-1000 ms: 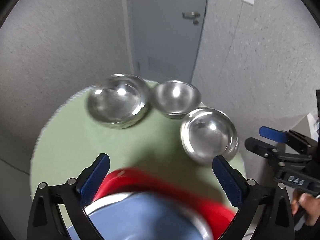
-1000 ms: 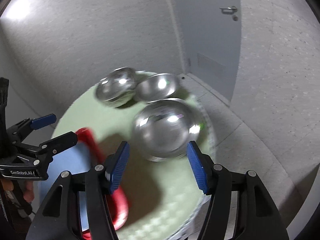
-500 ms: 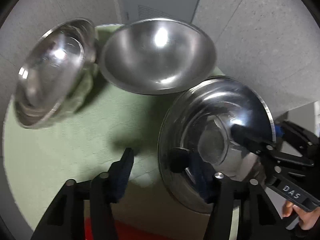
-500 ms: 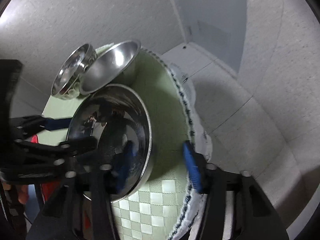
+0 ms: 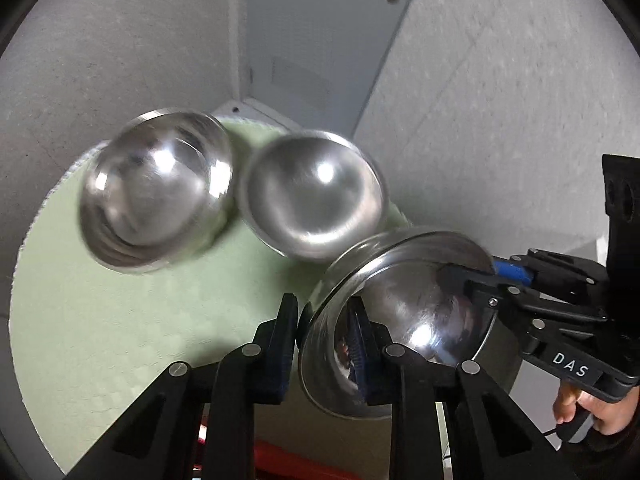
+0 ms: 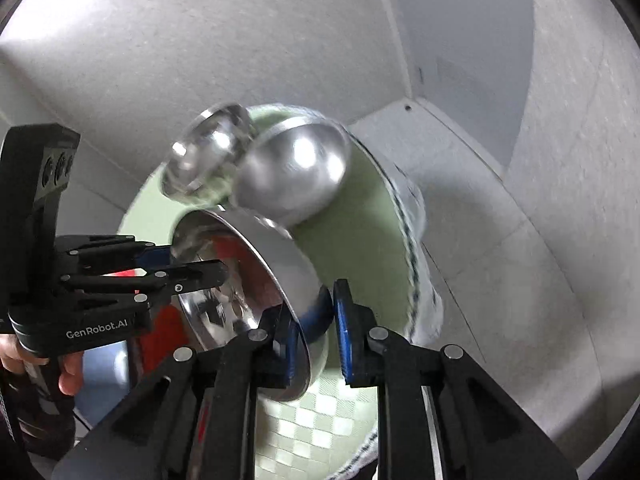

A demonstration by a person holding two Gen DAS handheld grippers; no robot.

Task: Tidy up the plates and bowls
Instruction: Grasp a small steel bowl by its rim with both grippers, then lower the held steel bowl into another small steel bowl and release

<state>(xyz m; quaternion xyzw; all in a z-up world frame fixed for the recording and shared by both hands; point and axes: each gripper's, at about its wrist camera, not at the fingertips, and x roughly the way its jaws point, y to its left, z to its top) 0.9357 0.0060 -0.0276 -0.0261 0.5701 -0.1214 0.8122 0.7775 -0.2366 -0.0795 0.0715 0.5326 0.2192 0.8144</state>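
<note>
A steel bowl (image 5: 416, 312) is lifted and tilted above the round green table (image 5: 120, 312). My left gripper (image 5: 324, 344) is shut on its near rim, one finger inside and one outside. My right gripper (image 6: 316, 340) is shut on the opposite rim of the same bowl (image 6: 256, 280); it also shows in the left wrist view (image 5: 480, 276). Two more steel bowls stand at the back of the table: a stack on the left (image 5: 156, 192) and a single bowl (image 5: 316, 196) beside it.
A red plate (image 6: 160, 332) with a blue one inside lies at the table's near side. The tablecloth edge (image 6: 412, 264) drops off on the right. Grey walls and a door (image 5: 320, 40) stand behind the table.
Both grippers closed on the rim of the near steel bowl and raised it off the table, tilting it. The view pulled back from the two far bowls.
</note>
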